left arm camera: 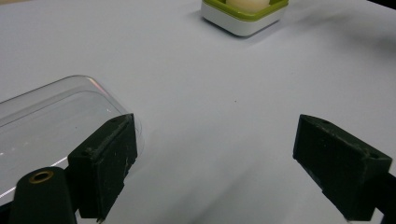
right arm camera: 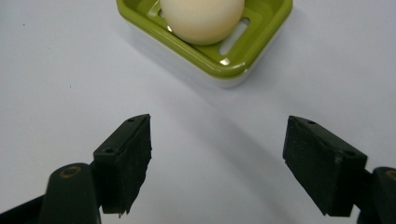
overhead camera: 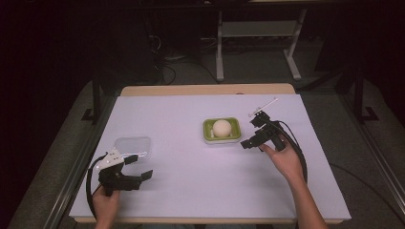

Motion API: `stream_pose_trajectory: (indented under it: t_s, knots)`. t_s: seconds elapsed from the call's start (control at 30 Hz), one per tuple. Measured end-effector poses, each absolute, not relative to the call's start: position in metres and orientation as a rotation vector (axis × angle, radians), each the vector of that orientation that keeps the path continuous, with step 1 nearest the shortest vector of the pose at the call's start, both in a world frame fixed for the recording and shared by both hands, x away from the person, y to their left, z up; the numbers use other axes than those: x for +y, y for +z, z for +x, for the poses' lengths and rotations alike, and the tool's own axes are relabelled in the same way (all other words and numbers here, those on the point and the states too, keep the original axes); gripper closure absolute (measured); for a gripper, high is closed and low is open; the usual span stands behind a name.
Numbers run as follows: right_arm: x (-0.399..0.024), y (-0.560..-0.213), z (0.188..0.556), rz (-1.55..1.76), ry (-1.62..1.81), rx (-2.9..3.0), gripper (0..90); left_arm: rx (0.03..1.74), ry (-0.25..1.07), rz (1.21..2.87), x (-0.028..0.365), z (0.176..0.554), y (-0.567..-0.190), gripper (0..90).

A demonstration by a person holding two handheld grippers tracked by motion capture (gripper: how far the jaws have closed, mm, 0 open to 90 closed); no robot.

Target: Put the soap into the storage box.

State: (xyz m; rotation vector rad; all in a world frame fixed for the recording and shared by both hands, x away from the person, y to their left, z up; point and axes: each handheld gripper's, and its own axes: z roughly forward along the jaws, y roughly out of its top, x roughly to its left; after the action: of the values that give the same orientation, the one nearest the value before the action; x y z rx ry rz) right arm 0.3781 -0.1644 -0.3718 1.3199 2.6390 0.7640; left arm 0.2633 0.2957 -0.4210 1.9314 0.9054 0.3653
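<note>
Green dish (right arm camera: 243, 51) with a pale ball (right arm camera: 201, 18) in it sits just ahead of our right fingers (right arm camera: 126, 161), a little to their left in the right gripper view; bare tabletop (right arm camera: 56, 70) lies between them and it. Those fingers are spread wide and hold nothing. From above, the right gripper (overhead camera: 257, 130) hangs just beside the dish's right edge, not touching it.

Our left gripper (overhead camera: 139, 172) is well apart from the dish, its fingers (left arm camera: 105, 158) also wide open and empty. A clear lid (left arm camera: 51, 126) lies just outside the left finger, its corner at the fingertip; whether they touch we cannot tell.

We judge this as the approach step: the right hand is lining up on the dish or ball, with no grasp made yet. Next, we would need to push the right fingers forward and to the left until they straddle the target, then close gently, since the ball looks smooth and could roll.
</note>
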Motion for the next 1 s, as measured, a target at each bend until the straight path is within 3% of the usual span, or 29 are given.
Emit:
stream_pose_trajectory:
  t_s: [1.0]
  knots:
    - [-0.207, -0.385, 0.331, 1.365, 0.812, 2.576, 22.9, 0.914, 0.364, 1.935, 0.295, 0.263, -0.422, 12.9]
